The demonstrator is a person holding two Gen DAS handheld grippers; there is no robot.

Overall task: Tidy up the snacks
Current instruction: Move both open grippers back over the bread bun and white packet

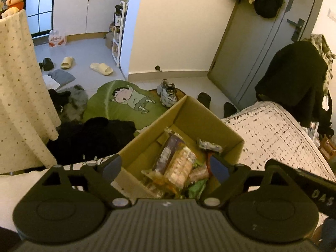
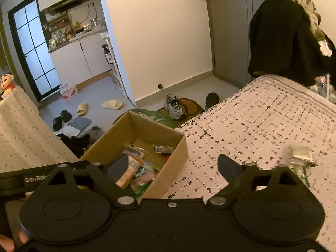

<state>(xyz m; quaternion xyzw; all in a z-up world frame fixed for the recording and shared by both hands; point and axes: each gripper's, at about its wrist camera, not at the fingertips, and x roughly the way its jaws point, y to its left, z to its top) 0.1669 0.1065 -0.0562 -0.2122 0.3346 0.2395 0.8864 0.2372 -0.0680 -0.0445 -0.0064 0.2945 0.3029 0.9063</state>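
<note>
1. A cardboard box (image 1: 201, 115) was seen resting on the edge of a bed (image 1: 271, 130), with wrapped snacks (image 1: 178, 163) piled inside it.
2. The left gripper (image 1: 166, 169) was held above the box with its jaws spread wide and nothing between them; the snack pile was seen through the gap, lower down inside the box.
3. The right gripper (image 2: 173, 166) was likewise held with its jaws wide apart and empty.
4. In the right wrist view, the box (image 2: 172, 157) was placed under the left finger, while the right finger was over the patterned bedspread (image 2: 252, 121).
5. One loose packet (image 2: 302, 156) was left on the bedspread, outside the jaws, just beyond the right finger and well apart from the box.
6. Shoes (image 2: 174, 107) and slippers (image 2: 112, 104) were scattered on the floor beyond.
</note>
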